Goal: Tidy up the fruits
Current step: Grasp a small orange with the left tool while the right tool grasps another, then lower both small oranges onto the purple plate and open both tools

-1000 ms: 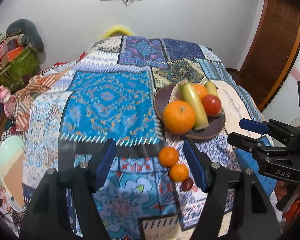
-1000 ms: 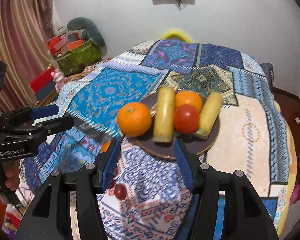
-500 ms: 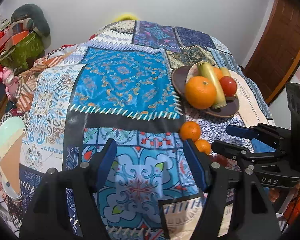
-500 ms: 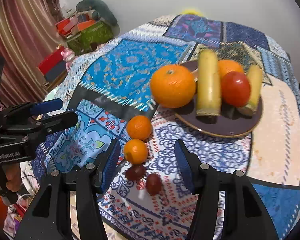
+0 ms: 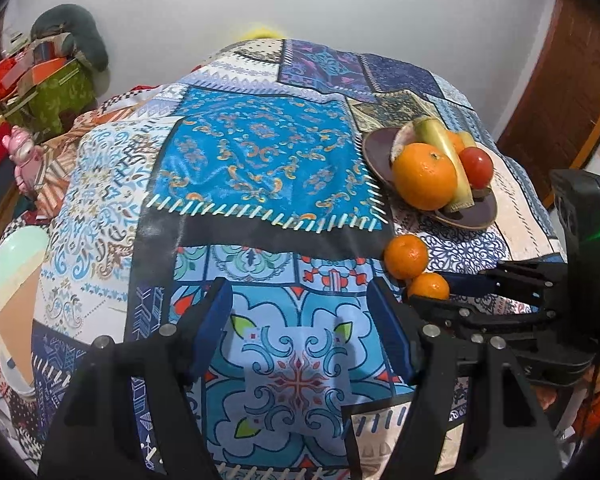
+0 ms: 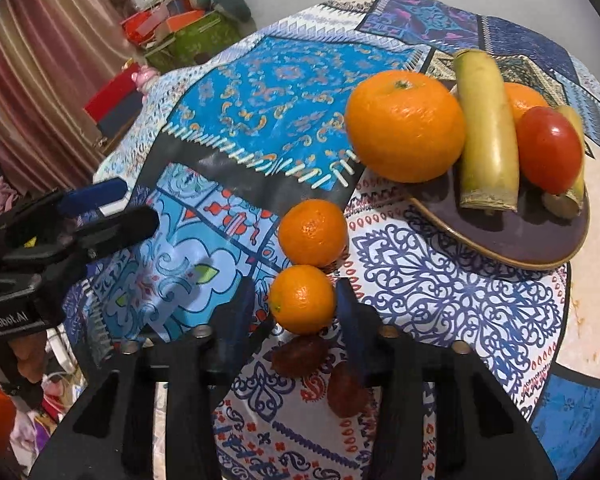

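Two small oranges lie on the patchwork cloth beside a brown plate (image 6: 520,248). The nearer small orange (image 6: 302,298) sits at the tips of my right gripper (image 6: 294,286). Its jaws are closing, with a thin gap still showing on the left side. Two dark dates (image 6: 300,354) lie under and between the right fingers. The farther small orange (image 6: 312,232) touches the nearer one. On the plate are a large orange (image 6: 404,126), bananas (image 6: 486,132) and a red tomato (image 6: 550,150). My left gripper (image 5: 298,296) hangs open over bare cloth, left of the oranges.
The round table (image 5: 256,168) drops off at the near edge and on both sides. Boxes and a green bag (image 5: 48,88) are stacked at the far left, and a wooden door (image 5: 572,92) stands at the right. A pale bowl (image 5: 16,256) sits low on the left.
Both grippers sank toward the cloth. The right one came down over the small oranges and dates, and its jaws narrowed. The left gripper slid left, away from the fruit.
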`<state>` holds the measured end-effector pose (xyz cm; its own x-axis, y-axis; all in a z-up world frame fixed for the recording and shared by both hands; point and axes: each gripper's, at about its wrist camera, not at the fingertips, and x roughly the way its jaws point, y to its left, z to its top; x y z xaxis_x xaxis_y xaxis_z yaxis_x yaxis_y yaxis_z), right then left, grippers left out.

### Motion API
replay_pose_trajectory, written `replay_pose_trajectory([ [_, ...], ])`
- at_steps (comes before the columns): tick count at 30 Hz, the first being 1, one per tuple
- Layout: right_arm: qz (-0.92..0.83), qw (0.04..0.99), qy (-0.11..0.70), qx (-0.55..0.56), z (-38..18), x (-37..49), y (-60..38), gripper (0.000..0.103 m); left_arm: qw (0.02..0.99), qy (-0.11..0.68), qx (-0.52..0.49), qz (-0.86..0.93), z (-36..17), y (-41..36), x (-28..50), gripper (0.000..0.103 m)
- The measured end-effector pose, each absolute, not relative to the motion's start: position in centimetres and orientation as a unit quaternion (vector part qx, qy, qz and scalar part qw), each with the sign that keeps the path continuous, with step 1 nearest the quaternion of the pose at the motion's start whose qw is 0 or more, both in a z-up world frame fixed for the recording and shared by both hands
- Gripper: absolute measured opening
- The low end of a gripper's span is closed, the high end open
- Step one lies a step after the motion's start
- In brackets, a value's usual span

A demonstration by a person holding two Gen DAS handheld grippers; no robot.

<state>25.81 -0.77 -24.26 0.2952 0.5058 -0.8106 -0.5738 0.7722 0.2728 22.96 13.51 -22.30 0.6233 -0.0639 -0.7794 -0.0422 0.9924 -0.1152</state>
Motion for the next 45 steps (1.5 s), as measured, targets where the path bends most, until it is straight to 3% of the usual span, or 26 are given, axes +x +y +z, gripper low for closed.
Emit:
replay_pose_trajectory([
  [25, 0.253, 0.858, 0.446, 0.029, -20.8, 26.7, -12.6, 0.030, 0.872, 0.484, -0.019, -0.074, -25.0, 5.0, 28.3, 0.069],
  [28, 0.248, 0.860, 0.446, 0.034, -20.9, 26.8, -13.6, 0.030, 0.868, 0.490, -0.012, -0.076, -25.5, 4.4, 28.7, 0.062],
  [34, 0.247, 0.861, 0.443, 0.042, -21.1, 27.1, -14.6, 0.030, 0.862, 0.501, 0.002, -0.075, -26.4, 3.7, 29.5, 0.038],
  [45, 0.247, 0.864, 0.435, 0.048, -20.7, 27.5, -15.4, 0.030, 0.874, 0.477, -0.008, -0.088, -23.4, 3.4, 28.9, 0.037],
])
